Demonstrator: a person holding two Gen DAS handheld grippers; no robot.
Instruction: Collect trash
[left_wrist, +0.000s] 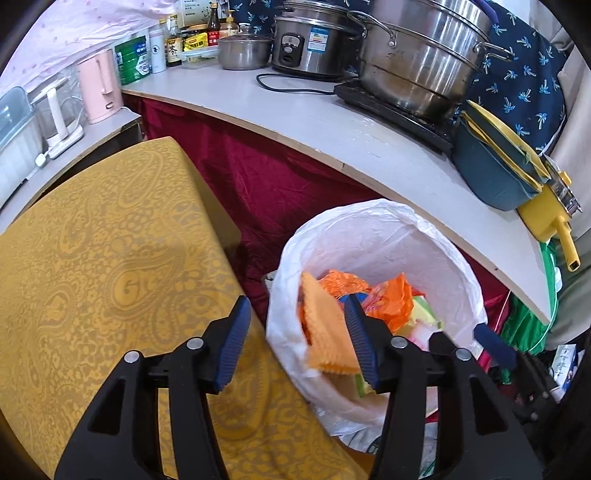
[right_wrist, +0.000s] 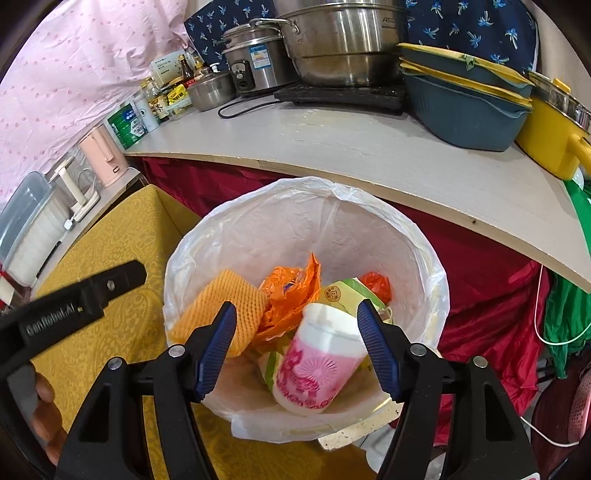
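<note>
With both tongs wide, ribbed foam net in bin.

Bin mouth open from above; rim unobstructed on near side. Counter edge overhangs just behind bin's far rim, limits approach from behind. Table touching bin's left side. Inside: foam net, orange wrappers, cup fill bottom; upper half free. Red curtain right of bin.
</note>
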